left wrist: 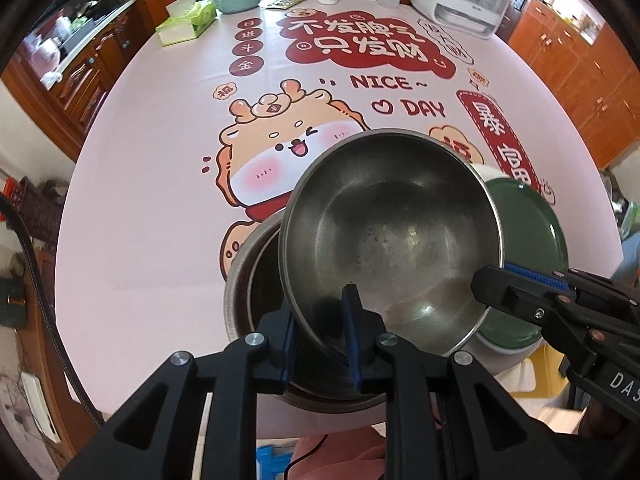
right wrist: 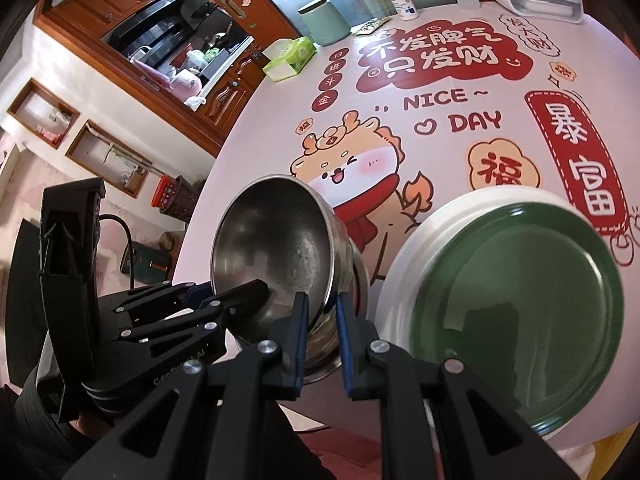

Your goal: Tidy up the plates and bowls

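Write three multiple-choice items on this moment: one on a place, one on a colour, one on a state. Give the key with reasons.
1. Where does the plate lie relative to the steel bowls?
A. on their right
B. on their left
C. under them

2. What colour is the plate's inner face?
A. red
B. green
C. blue

3. How does the upper steel bowl sit?
A. flat on the table
B. upside down
C. tilted, its rim pinched by the left gripper

Key: 1 A, the right wrist view shows it to the bowls' right. 2 B, dark green inside a white rim. 3 C, it leans over the lower steel bowl with a finger on each side of its rim.
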Demonstrator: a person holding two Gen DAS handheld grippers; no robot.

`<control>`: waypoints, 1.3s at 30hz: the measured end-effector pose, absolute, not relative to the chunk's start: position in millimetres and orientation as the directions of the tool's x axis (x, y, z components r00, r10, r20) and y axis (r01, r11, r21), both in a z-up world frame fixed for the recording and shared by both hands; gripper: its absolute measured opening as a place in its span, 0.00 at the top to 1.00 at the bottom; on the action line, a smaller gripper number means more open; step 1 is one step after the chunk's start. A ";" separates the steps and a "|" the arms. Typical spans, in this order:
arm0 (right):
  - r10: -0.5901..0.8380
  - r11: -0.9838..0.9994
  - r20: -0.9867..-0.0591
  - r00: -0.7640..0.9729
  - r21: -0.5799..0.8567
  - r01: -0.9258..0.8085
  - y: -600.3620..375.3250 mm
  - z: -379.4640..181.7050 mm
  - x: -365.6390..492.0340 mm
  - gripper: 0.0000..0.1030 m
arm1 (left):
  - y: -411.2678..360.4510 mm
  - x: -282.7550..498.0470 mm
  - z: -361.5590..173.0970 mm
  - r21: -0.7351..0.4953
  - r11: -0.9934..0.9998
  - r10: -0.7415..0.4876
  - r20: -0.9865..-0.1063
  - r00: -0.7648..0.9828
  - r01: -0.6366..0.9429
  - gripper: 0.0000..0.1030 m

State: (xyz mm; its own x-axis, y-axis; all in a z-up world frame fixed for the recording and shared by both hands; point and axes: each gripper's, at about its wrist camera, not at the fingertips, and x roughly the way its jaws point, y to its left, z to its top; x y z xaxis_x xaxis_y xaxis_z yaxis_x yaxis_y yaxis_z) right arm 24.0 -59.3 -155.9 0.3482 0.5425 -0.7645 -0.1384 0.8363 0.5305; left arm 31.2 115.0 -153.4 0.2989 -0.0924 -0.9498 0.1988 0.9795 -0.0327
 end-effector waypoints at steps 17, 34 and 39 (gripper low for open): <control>0.500 0.856 -0.796 0.341 0.515 -0.054 -37.6 -171.6 8.0 0.82 | 125.0 31.9 -170.4 -0.021 0.945 -0.102 -0.968 0.231 0.328 0.76; 0.492 0.862 -0.798 0.350 0.502 -0.068 -34.8 -165.8 0.4 0.69 | 127.8 25.0 -165.4 -0.039 0.942 -0.126 -0.962 0.244 0.334 0.57; 0.497 0.858 -0.793 0.352 0.510 -0.061 -35.9 -166.0 -0.1 0.65 | 130.8 23.3 -159.4 -0.041 0.944 -0.133 -0.955 0.266 0.327 0.47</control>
